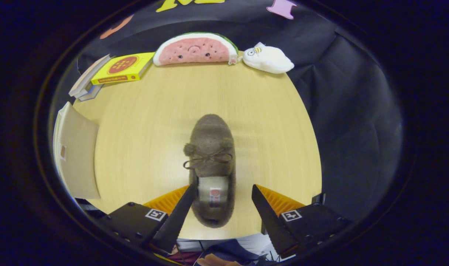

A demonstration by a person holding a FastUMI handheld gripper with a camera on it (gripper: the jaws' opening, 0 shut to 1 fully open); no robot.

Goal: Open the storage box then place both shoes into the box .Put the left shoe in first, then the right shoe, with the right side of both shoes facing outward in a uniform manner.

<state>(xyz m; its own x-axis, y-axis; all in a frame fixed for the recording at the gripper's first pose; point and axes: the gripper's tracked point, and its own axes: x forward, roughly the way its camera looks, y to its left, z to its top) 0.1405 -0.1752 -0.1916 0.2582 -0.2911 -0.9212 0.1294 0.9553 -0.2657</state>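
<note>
Your worktop is pale wood; at its far edge sit a yellow book, a watermelon plush and a white plush. The fuzzy brown shoe, with bow and pompoms, lies toe away, its heel between your gripper's spread fingers, the left finger at its rim.
</note>
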